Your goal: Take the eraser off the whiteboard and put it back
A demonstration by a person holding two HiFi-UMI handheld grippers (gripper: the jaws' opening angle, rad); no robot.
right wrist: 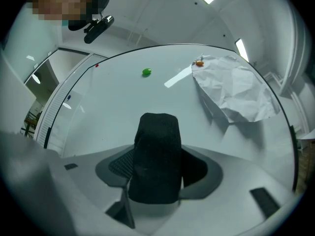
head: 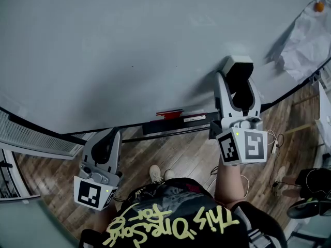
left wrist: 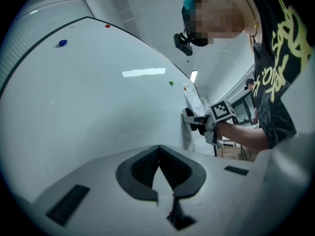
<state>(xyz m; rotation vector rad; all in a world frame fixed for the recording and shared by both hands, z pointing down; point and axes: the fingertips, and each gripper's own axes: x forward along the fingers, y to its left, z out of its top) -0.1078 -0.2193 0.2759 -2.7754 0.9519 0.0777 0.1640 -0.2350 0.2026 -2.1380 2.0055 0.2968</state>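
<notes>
While the right gripper [head: 238, 81] points at the whiteboard [head: 129, 45], its jaws stand partly apart and pinch the eraser [right wrist: 156, 151] between their pads. In the right gripper view the eraser is a dark, round-topped block with a fine, cloth-like weave, and it fills the gap between the jaws and stands up past them. In the head view its far end looks pale grey and lies at the board's surface. Whether it presses on the board or stops just short of it cannot be told.

The left gripper [left wrist: 158, 151] hangs lower, well apart from the board. Its ribbed black pads are pressed together at the tips with nothing between them.

The whiteboard is smooth, glossy and pale, with a thin dark frame. A crumpled sheet of white paper [right wrist: 236, 90] lies against it near the eraser, under a small orange magnet [right wrist: 199, 63]. A green magnet [right wrist: 146, 72] sits beside them on the bare board. Below the board runs a dark tray [head: 170, 123] that holds a red marker [head: 169, 113]. Under the tray is brown wooden plank floor [head: 191, 154], with cables trailing on it at the right.

The right gripper's body covers the lower part of the eraser. The person's dark shirt [head: 170, 221], printed with yellow lettering, cuts off the bottom of the head view, and a blurred patch covers the person's face in both gripper views.
</notes>
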